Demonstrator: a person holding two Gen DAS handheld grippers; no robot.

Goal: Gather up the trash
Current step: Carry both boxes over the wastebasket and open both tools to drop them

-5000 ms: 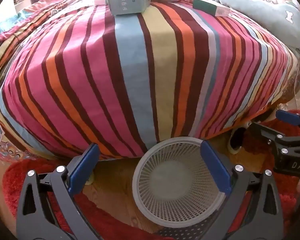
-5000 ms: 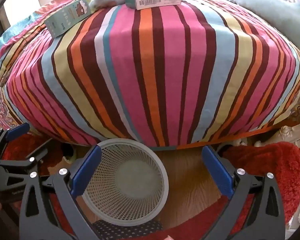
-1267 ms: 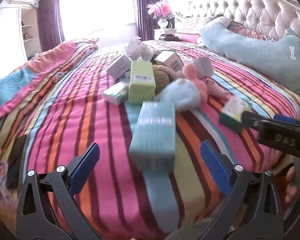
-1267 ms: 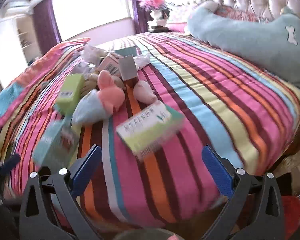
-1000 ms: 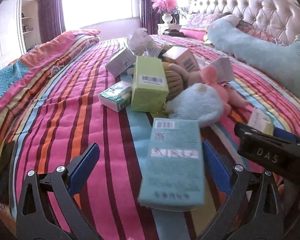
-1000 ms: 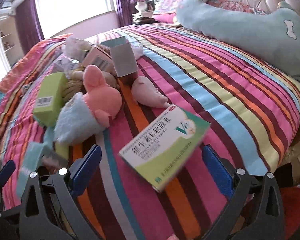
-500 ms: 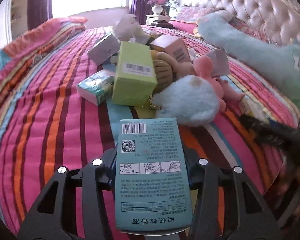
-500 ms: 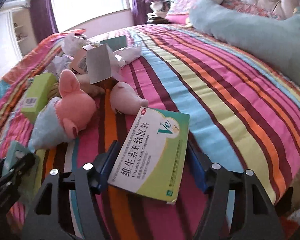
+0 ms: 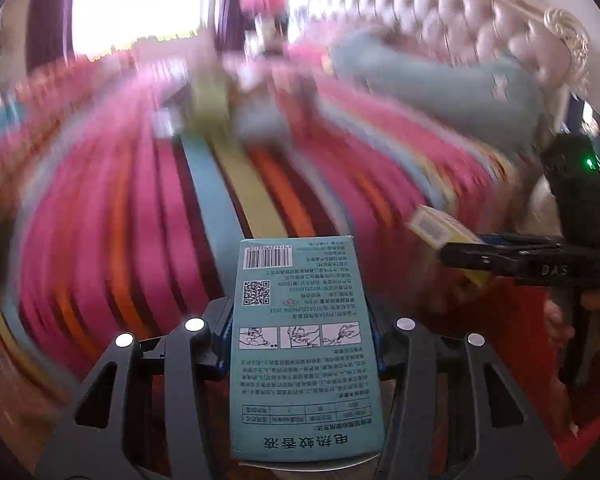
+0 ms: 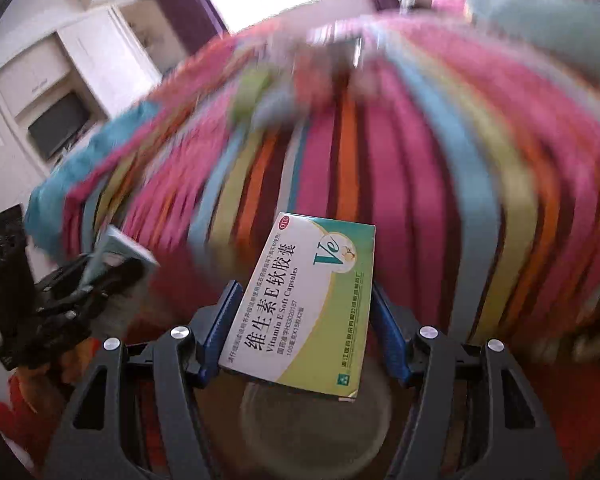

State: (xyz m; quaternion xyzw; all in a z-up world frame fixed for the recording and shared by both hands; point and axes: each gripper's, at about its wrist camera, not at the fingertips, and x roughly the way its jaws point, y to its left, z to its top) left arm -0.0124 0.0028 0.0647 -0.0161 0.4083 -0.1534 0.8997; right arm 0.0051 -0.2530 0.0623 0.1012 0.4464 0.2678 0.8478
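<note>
My left gripper (image 9: 300, 340) is shut on a teal box (image 9: 300, 344) with a barcode and printed instructions; its blue pads press both long sides. The box is off the striped bedspread (image 9: 148, 216). My right gripper (image 10: 304, 328) is shut on a white-and-green Vitamin E box (image 10: 312, 300), held tilted. Beneath that box a pale round basket (image 10: 316, 420) shows, blurred. Each wrist view shows the other gripper at its edge: the right gripper (image 9: 464, 254) with its box (image 9: 432, 224), the left gripper (image 10: 96, 280) with the teal box (image 10: 120, 248).
A blurred pile of boxes and plush toys (image 9: 236, 96) lies far back on the bed. A long pale-blue pillow (image 9: 440, 84) runs along the tufted headboard (image 9: 440, 12). Red rug (image 9: 520, 320) covers the floor below. White cabinets with a dark screen (image 10: 60, 124) stand left.
Both grippers shut on their boxes, lifted them off the bed and pulled back from the pile toward the bed's foot. The views now blur and tip downward.
</note>
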